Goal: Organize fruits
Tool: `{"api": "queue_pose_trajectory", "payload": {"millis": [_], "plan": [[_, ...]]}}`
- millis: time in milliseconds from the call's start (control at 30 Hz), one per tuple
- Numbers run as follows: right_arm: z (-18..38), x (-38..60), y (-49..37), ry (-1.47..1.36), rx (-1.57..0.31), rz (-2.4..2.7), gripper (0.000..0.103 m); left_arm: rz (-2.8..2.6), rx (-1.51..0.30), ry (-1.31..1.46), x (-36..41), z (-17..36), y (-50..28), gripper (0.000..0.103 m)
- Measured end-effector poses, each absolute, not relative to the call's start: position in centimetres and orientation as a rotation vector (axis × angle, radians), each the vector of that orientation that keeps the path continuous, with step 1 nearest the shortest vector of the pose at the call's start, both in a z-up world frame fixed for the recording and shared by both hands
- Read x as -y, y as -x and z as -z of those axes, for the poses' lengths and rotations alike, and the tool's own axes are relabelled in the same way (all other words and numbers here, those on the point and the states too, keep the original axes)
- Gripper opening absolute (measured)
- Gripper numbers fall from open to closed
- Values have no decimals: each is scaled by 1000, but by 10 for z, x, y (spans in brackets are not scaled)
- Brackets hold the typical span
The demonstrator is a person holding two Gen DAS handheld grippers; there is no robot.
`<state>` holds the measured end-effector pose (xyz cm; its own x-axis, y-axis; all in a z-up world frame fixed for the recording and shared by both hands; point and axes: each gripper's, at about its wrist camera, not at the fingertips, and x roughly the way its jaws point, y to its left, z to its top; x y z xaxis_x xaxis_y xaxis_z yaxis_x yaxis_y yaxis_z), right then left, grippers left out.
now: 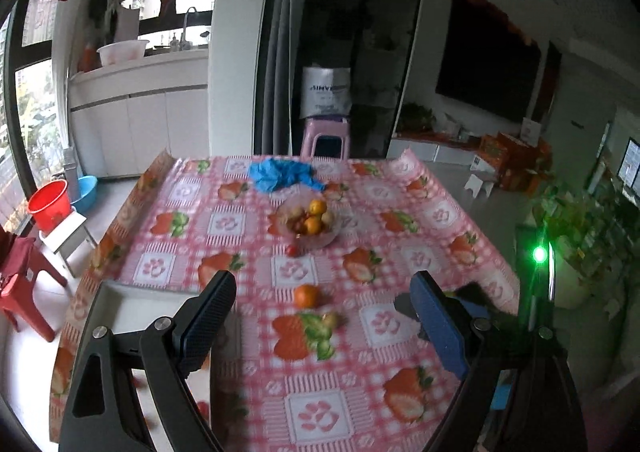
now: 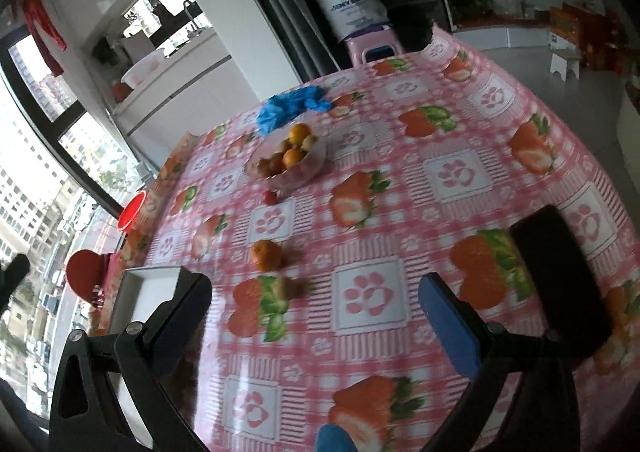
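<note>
A clear bowl (image 1: 316, 240) (image 2: 298, 175) holding oranges and small fruits sits mid-table on a pink strawberry tablecloth. A loose orange (image 1: 307, 295) (image 2: 265, 254) lies in front of it. A small yellowish fruit (image 1: 331, 318) (image 2: 290, 286) lies just nearer. A small red fruit (image 1: 292, 250) (image 2: 270, 196) rests by the bowl's near edge. A white tray (image 1: 132, 316) (image 2: 140, 292) sits at the near left. My left gripper (image 1: 324, 316) is open and empty, above the table short of the orange. My right gripper (image 2: 316, 316) is open and empty too.
A crumpled blue cloth (image 1: 282, 173) (image 2: 290, 107) lies behind the bowl. A black flat object (image 2: 560, 280) lies on the table at the right. A pink stool (image 1: 325, 137) stands beyond the far edge; a red bucket (image 1: 50, 205) and red chair (image 1: 24, 284) stand left.
</note>
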<state>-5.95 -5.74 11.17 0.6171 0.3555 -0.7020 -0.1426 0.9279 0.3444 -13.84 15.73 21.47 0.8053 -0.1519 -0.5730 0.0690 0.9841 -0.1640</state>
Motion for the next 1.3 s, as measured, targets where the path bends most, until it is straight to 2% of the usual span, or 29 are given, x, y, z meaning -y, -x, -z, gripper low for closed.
{"api": "queue_pose_trajectory", "payload": {"millis": [233, 467, 633, 833, 867, 900, 933, 967, 1000, 1300], "plan": [[-86, 42, 42, -187, -933, -295, 103, 97, -597, 160, -158, -222, 118, 90], [-34, -11, 34, -13, -1025, -333, 103, 15, -732, 126, -172, -161, 94, 90], [-16, -35, 19, 60, -1019, -317, 101, -22, -796, 139, -190, -135, 81, 90], [-8, -50, 13, 109, -998, -303, 74, -37, -843, 128, -200, -118, 59, 90], [-8, -52, 13, 122, -993, -302, 66, -39, -854, 120, -200, -113, 54, 90], [-8, -54, 13, 139, -984, -295, 53, -38, -862, 114, -199, -110, 51, 90], [-8, -55, 13, 151, -973, -295, 47, -36, -870, 107, -198, -105, 48, 90], [-8, -54, 14, 160, -962, -298, 32, -34, -876, 102, -196, -101, 44, 90], [-9, -52, 15, 158, -959, -307, 28, -32, -886, 96, -193, -97, 40, 90], [-14, 2, 36, 38, -972, -327, 28, 26, -931, 73, -165, -64, 7, 90]]}}
